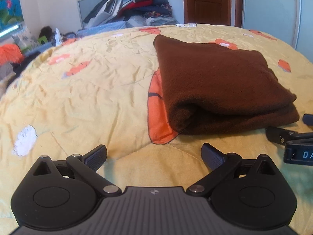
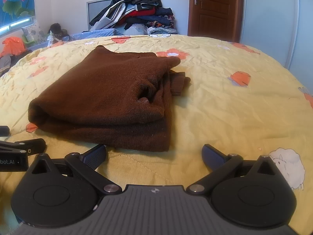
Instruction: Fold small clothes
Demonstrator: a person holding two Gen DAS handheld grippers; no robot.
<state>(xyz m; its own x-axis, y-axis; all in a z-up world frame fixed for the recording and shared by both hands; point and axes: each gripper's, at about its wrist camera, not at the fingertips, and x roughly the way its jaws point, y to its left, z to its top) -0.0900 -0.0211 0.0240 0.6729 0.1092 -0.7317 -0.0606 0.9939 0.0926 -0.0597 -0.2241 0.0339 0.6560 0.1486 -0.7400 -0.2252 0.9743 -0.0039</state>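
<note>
My left gripper (image 1: 154, 155) is spread wide, nothing btwn the fingers, just bare yellow quilt (image 1: 78, 90) under it. Right gripper (image 2: 154, 155) same: wide apart, empty, pointing down at the bed. The brown sweater (image 2: 105, 98) lies folded on the quilt, in a thick stack w/ the rounded fold edge toward me. From the left cam it sits ahead and to the right of my fingers, partly over a big orange print (image 1: 156, 113). From the right cam it's ahead and to the left, near edge just beyond my left finger, not touching. One ribbed cuff (image 2: 179, 83) pokes out on its right side. Clothes pile (image 2: 137, 13) against the far wall, wooden door (image 2: 214, 7) to its right.
</note>
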